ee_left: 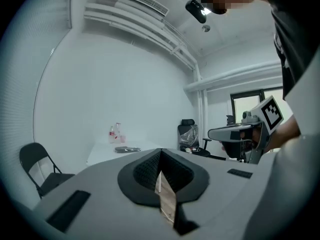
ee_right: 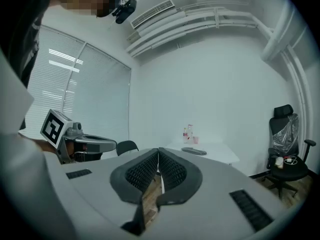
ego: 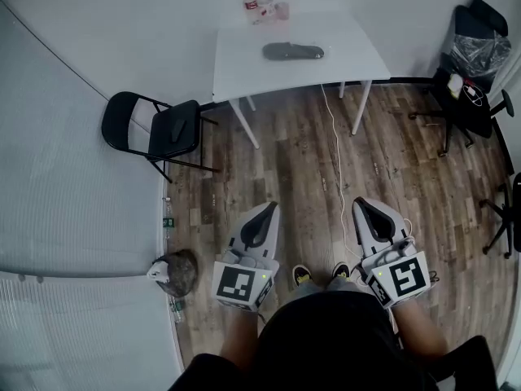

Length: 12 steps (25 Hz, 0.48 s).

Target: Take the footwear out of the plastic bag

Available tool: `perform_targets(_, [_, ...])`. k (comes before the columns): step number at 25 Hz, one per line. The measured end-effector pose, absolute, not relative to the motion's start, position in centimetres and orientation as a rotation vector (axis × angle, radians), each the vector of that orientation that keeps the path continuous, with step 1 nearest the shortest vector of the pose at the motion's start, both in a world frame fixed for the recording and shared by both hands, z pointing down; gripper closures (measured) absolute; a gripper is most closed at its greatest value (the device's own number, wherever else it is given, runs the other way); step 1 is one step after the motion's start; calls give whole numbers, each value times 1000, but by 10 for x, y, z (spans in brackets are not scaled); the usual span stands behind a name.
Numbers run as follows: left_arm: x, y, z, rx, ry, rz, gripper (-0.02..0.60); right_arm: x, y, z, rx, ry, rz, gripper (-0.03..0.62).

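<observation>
A dark, flat shoe-shaped thing (ego: 293,51) lies on the white table (ego: 244,63) across the room; whether plastic wraps it I cannot tell from here. It shows small in the left gripper view (ee_left: 127,149) and in the right gripper view (ee_right: 193,151). My left gripper (ego: 269,208) and right gripper (ego: 362,203) are held side by side near my body, over the wooden floor and far from the table. Both point roughly level toward the table. The left gripper (ee_left: 160,151) is shut with nothing in it, and so is the right gripper (ee_right: 158,150).
Bottles (ego: 259,2) stand at the table's far edge. A black folding chair (ego: 155,129) is left of the table. An office chair (ego: 468,63) with a clear plastic bag stands at the right. A white cable (ego: 338,161) runs across the floor. A grey bundle (ego: 175,271) lies by the left wall.
</observation>
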<state>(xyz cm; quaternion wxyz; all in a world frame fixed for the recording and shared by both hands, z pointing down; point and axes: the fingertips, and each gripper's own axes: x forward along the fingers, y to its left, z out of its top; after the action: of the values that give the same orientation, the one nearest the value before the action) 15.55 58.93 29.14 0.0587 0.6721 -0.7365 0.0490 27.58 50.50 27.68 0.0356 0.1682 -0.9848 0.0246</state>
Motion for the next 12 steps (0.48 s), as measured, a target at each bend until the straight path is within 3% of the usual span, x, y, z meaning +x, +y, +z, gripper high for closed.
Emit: perform_targets(12, [146, 614, 295, 2115, -2117, 69, 558, 249, 534, 271, 442, -3061, 67, 577])
